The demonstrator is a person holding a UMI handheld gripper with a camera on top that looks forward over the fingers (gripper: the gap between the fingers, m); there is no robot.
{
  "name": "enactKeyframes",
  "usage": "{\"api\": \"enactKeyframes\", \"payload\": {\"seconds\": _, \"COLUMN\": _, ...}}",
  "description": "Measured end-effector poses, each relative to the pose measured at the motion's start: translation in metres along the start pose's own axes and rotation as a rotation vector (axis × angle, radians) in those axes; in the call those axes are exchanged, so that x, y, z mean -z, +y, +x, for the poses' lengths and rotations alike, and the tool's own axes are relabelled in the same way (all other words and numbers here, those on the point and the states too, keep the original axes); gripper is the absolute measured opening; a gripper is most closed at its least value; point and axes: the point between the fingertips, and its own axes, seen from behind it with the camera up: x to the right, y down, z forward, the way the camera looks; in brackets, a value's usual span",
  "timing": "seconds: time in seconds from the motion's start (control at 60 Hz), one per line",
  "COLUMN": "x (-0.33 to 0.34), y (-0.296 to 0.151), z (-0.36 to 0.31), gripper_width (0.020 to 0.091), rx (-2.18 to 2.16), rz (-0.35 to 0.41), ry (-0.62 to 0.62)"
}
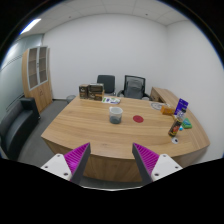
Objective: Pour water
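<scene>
A wide wooden tabletop (90, 125) fills the room's middle, two office chairs (120, 86) behind it. A clear cup (116, 115) stands mid-tabletop, well beyond the gripper (112, 160), whose jaws gape wide, holding nothing. Bottles (179, 115) cluster at the right.

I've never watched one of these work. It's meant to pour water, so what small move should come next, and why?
Probably move forward over the table toward the small container at its middle. The gripper is open and holds nothing, and everything on the table lies well beyond its fingers.
</scene>
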Motion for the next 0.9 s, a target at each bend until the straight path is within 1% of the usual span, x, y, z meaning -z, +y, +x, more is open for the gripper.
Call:
{"api": "enactKeyframes", "payload": {"seconds": 0.1, "x": -0.004, "y": 0.01, "z": 0.035, "gripper_width": 0.086, "rx": -0.035, "rz": -0.018, "ry": 0.044}}
{"api": "enactKeyframes", "payload": {"seconds": 0.117, "x": -0.003, "y": 0.009, "z": 0.032, "gripper_width": 0.0859, "rx": -0.04, "rz": -0.019, "ry": 0.055}}
{"api": "enactKeyframes", "payload": {"seconds": 0.133, "x": -0.008, "y": 0.014, "z": 0.056, "gripper_width": 0.0858, "rx": -0.042, "rz": -0.02, "ry": 0.059}}
{"api": "enactKeyframes", "payload": {"seconds": 0.283, "x": -0.027, "y": 0.031, "z": 0.147, "gripper_width": 0.0857, "rx": -0.069, "rz": -0.035, "ry": 0.12}}
{"api": "enactKeyframes", "payload": {"seconds": 0.433, "x": -0.055, "y": 0.036, "z": 0.247, "gripper_width": 0.0858, "rx": -0.066, "rz": -0.02, "ry": 0.186}}
{"api": "enactKeyframes", "payload": {"seconds": 0.567, "x": -0.104, "y": 0.034, "z": 0.329, "gripper_width": 0.0855, "rx": -0.074, "rz": 0.011, "ry": 0.195}}
{"api": "enactKeyframes", "payload": {"seconds": 0.7, "x": -0.163, "y": 0.022, "z": 0.401, "gripper_width": 0.0861, "rx": -0.085, "rz": 0.05, "ry": 0.19}}
{"api": "enactKeyframes", "payload": {"seconds": 0.8, "x": -0.21, "y": 0.014, "z": 0.439, "gripper_width": 0.0856, "rx": -0.107, "rz": 0.065, "ry": 0.177}}
{"api": "enactKeyframes", "payload": {"seconds": 0.9, "x": -0.253, "y": 0.005, "z": 0.463, "gripper_width": 0.0855, "rx": -0.123, "rz": 0.08, "ry": 0.152}}
